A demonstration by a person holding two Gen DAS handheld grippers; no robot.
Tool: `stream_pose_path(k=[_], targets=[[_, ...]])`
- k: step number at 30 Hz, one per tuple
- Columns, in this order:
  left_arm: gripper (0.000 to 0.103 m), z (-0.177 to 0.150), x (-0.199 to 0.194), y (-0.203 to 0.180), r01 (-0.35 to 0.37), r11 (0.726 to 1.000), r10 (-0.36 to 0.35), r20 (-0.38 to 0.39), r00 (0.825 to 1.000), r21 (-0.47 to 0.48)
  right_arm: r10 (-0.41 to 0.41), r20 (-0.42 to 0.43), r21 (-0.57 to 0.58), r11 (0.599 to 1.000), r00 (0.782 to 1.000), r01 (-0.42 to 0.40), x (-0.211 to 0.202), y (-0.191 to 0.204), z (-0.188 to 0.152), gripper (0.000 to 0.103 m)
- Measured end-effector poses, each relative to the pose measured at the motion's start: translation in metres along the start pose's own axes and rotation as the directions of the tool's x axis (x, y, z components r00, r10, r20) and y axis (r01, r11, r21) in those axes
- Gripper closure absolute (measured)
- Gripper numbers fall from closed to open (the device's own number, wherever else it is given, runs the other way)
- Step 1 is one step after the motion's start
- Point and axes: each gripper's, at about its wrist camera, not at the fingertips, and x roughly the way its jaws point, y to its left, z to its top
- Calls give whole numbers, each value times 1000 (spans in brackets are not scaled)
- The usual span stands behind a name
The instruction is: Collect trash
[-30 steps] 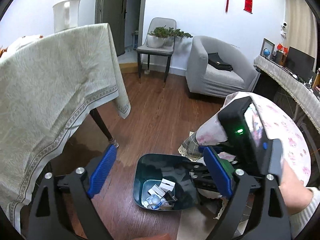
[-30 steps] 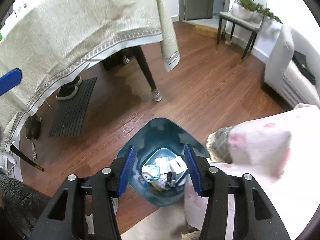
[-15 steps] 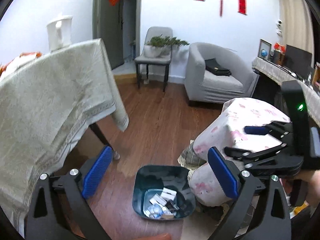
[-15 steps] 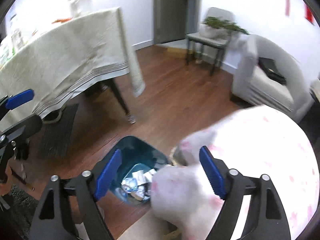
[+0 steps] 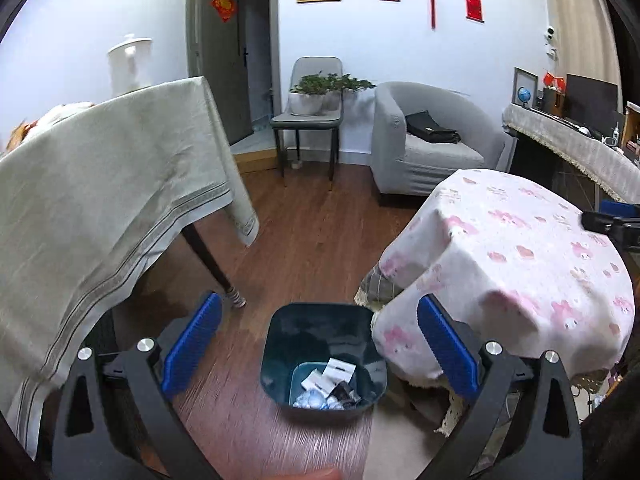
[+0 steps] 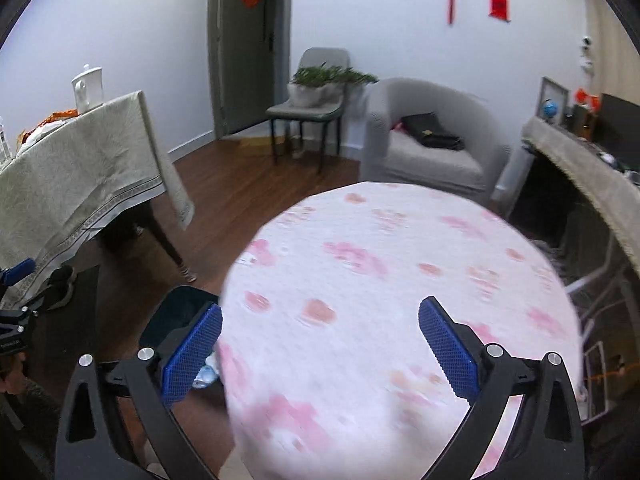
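Note:
A dark teal trash bin (image 5: 324, 354) stands on the wood floor and holds white paper scraps, wrappers and a crushed clear bottle (image 5: 326, 388). My left gripper (image 5: 320, 352) is open and empty, held high above the bin. My right gripper (image 6: 320, 354) is open and empty above the round table with the pink-patterned cloth (image 6: 400, 280). Part of the bin (image 6: 180, 316) shows at the table's left edge in the right wrist view. The right gripper's tip (image 5: 612, 220) shows at the far right of the left wrist view.
A table with a beige cloth (image 5: 100, 200) stands at the left, with a white jug (image 5: 130, 66) on it. A grey armchair (image 5: 424, 144) and a chair with a plant (image 5: 310, 120) stand at the back. A covered counter (image 5: 572, 152) runs along the right.
Both grippers have risen and tilted up from the bin. The right one has swung right over the round table and opened wider. The bin now looks smaller in the left wrist view.

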Motion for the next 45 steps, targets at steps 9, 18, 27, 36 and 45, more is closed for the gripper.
stream_pose_path(k=[9,18,27,36,45], targets=[[3,-30,-40,-13,10,1000,-10,-7,1000,-6,-23,59,62,998,998,19,-56,-29,-47,4],[3,-48,-47,-39,60,998,-60,1,998,27,-62,71,52,997,996,58,-81,-43,-92,4],[3,-54,-42,-45,47,999,-47,-3,999,18,15,45,-3,1000,999,-15,-75,-40,-101,4],[3,-56,-39,-43,44,999,-44,-17,999,14,52,52,14,999,997,-53,-74,-41,-101,3],[3,-56,-38,-45,42,999,-42,-16,999,24,53,54,22,998,997,-54,-75,-44,-102,3]])
